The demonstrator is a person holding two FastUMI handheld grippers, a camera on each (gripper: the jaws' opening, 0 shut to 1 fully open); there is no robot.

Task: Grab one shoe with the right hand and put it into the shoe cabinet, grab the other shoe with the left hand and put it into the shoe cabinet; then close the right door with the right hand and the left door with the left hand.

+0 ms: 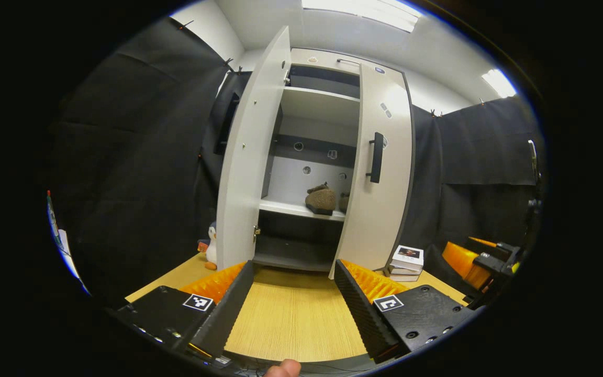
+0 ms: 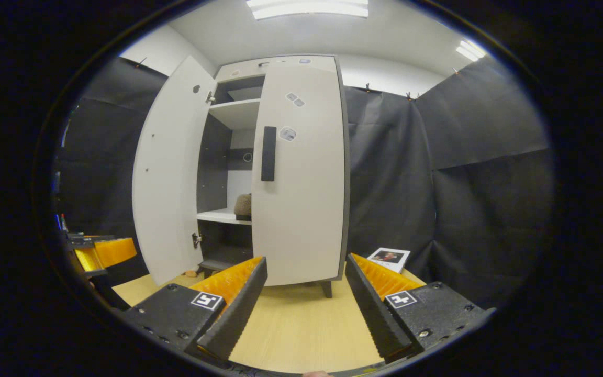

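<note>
Brown shoes (image 1: 321,200) on cabinet shelf (image 1: 301,209), beyond left hand-held gripper (image 1: 293,301).

We see two brown fuzzy shoes (image 1: 321,200) on the white middle shelf of the shoe cabinet (image 1: 322,104); its left door (image 1: 252,157) stands open.

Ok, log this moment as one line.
shoes: on shelf | right door: nearly shut | left door: open | left tongs: open, empty | right tongs: open, empty
</note>
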